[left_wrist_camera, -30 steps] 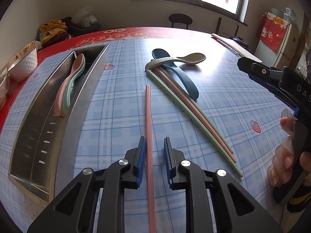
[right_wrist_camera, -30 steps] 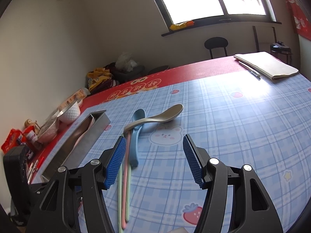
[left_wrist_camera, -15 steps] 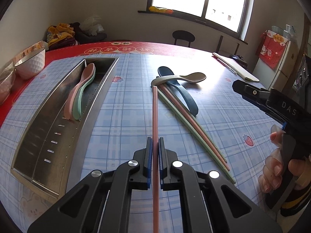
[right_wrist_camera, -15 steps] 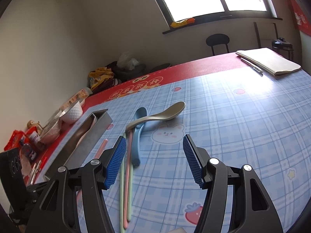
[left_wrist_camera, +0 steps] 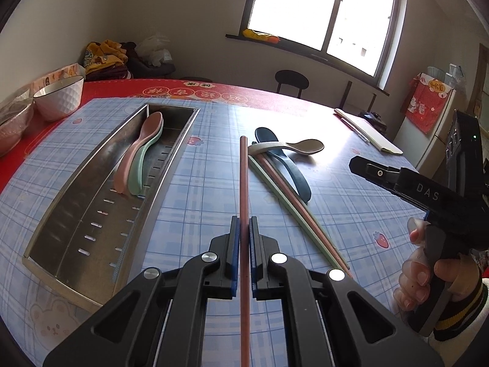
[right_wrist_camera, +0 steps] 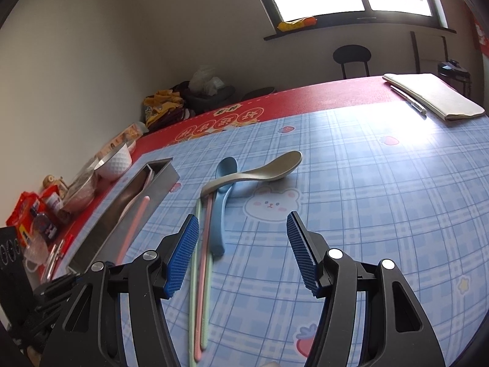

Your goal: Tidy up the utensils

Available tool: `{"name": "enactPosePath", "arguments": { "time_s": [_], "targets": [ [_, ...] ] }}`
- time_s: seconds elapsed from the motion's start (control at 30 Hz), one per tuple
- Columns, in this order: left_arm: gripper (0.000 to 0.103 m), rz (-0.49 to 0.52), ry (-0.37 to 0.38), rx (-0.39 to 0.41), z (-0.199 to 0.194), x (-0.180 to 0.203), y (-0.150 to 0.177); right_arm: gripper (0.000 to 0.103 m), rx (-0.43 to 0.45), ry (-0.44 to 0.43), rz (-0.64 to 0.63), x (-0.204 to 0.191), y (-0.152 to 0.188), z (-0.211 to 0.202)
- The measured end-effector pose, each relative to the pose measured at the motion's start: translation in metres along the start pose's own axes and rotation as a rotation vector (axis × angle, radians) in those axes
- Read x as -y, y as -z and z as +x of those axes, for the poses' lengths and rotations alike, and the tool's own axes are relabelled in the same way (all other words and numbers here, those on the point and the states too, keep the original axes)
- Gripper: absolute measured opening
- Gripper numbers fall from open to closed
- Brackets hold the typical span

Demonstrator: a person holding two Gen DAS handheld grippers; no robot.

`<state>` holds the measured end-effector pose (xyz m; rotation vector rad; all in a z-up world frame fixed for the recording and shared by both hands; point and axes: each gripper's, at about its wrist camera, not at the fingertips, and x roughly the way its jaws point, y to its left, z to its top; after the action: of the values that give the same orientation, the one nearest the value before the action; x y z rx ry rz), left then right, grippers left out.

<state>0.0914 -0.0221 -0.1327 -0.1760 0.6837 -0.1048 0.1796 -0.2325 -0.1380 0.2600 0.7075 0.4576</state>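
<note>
Your left gripper (left_wrist_camera: 244, 253) is clamped on a pink chopstick (left_wrist_camera: 244, 183), which runs straight forward between the blue pads and points toward the far side of the table (left_wrist_camera: 336, 189). Your right gripper (right_wrist_camera: 243, 253) hangs above the checked tablecloth with its jaws closing and nothing between them; in the left wrist view your right hand (left_wrist_camera: 424, 272) wraps its handle at the right edge.

To the left of the held chopstick lies the steel utensil tray (left_wrist_camera: 70, 202), long and narrow, holding a pink spoon (left_wrist_camera: 139, 150) and a green spoon (left_wrist_camera: 143, 162) nested side by side at its far end. To the right of the chopstick's tip is the loose pile: a beige spoon (left_wrist_camera: 293, 146) lies across a dark blue spoon (left_wrist_camera: 284, 162), and its handle also rests on the far ends of a green chopstick (left_wrist_camera: 290, 211) and another pink chopstick (left_wrist_camera: 302, 211), which lie close together. The right wrist view shows a second green chopstick (right_wrist_camera: 192, 275) in that bundle, passing beside the right gripper's left pad.

Further off: a white bowl (left_wrist_camera: 59, 98) at the tray's far left on the red border, a folded cloth with a pen (left_wrist_camera: 369, 131) at far right, and a black chair (left_wrist_camera: 292, 81) beyond the table under the window.
</note>
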Motion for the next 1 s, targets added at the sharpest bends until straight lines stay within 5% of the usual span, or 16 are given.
{"name": "enactPosePath", "arguments": {
  "time_s": [0.27, 0.57, 0.63, 1.0],
  "targets": [
    [0.006, 0.002, 0.029, 0.012, -0.003, 0.000, 0.000, 0.041, -0.179, -0.048, -0.058, -0.022, -0.016, 0.045],
    [0.006, -0.022, 0.043, 0.020, -0.004, -0.005, 0.000, 0.025, -0.281, -0.035, 0.040, -0.022, -0.020, 0.096],
    [0.006, -0.020, 0.043, 0.021, -0.004, -0.005, 0.000, 0.014, -0.282, -0.021, 0.041, -0.023, -0.019, 0.098],
    [0.006, -0.010, 0.037, 0.019, -0.004, -0.003, 0.000, 0.014, -0.249, -0.104, 0.082, -0.017, -0.022, 0.080]
  ]
}}
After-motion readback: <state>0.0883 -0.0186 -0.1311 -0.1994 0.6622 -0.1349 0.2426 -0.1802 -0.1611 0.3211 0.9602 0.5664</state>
